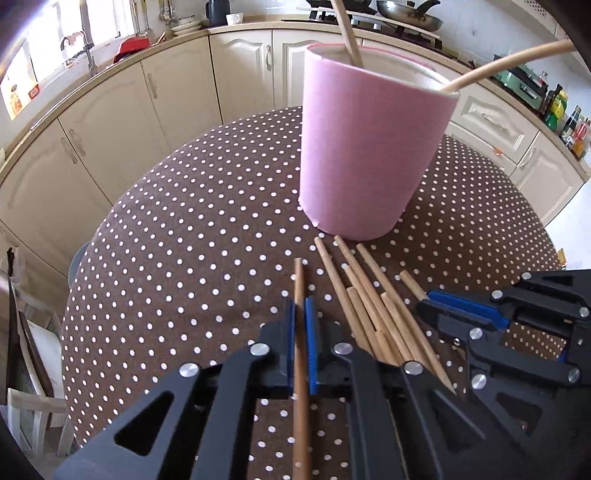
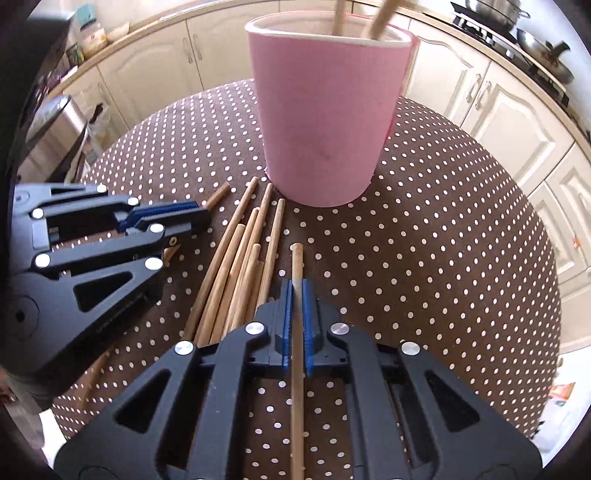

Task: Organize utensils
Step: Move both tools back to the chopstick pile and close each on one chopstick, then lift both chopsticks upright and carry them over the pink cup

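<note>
A pink cup (image 1: 369, 147) (image 2: 325, 110) stands on the brown dotted tablecloth (image 1: 184, 240) (image 2: 443, 240), with two wooden chopsticks leaning inside it. Several loose chopsticks (image 1: 373, 306) (image 2: 240, 258) lie in a bundle in front of the cup. My left gripper (image 1: 300, 306) (image 2: 201, 218) is shut on one chopstick (image 1: 299, 280), left of the bundle. My right gripper (image 2: 298, 286) (image 1: 424, 301) is shut on another chopstick (image 2: 296, 258), right of the bundle. Both held sticks point toward the cup.
Cream kitchen cabinets (image 1: 166, 92) (image 2: 498, 110) curve behind the table. Pans sit on a stove (image 1: 406, 14) (image 2: 535, 55), and bottles (image 1: 565, 118) stand on the counter. A steel bin (image 2: 55, 122) stands beside the table's far left edge.
</note>
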Tool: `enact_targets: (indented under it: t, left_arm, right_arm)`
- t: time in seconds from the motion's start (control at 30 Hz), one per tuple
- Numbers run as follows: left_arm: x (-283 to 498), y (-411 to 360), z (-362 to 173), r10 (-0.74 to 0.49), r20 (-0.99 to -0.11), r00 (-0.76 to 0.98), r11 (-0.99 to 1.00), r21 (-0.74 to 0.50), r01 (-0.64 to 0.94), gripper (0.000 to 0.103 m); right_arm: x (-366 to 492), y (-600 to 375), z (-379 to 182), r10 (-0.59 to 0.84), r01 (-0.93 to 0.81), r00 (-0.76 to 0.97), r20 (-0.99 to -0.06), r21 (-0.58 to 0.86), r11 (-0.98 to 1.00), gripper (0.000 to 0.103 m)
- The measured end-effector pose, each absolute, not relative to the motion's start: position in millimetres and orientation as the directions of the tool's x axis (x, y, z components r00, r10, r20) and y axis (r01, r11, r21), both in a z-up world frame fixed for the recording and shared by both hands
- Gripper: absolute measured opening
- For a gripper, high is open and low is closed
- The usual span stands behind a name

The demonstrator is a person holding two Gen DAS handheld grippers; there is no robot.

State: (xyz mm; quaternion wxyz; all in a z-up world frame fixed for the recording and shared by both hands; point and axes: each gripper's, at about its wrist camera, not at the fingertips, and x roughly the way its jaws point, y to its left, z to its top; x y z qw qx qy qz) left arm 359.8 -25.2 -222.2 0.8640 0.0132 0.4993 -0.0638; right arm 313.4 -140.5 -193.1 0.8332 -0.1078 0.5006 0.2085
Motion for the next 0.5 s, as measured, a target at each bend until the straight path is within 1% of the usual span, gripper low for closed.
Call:
enact_targets:
  t: [0.1,0.3,0.5]
  left_arm:
    - [346,-23,-216,-0.127,-0.852,0.508,0.990,-0.073,0.125,0.006]
    - [322,-11,-175,-0.160,-0.798,0.581,0.986,-0.095,0.140,0.006]
    - [290,-4,-123,-0.196,-0.709,0.678,0.980,-0.126,0.152,0.006]
  right_arm:
    - [311,-153,-190,0.261,-0.439,0.434,-0.862,0.050,0.897,0.006]
    - [296,-181,-160,0.351,-0.404,0.488,-0.799,0.150,0.902,0.006]
    - [274,-207,-113,0.431,-0.387,0.584,-0.688,0.230,0.893,0.006]
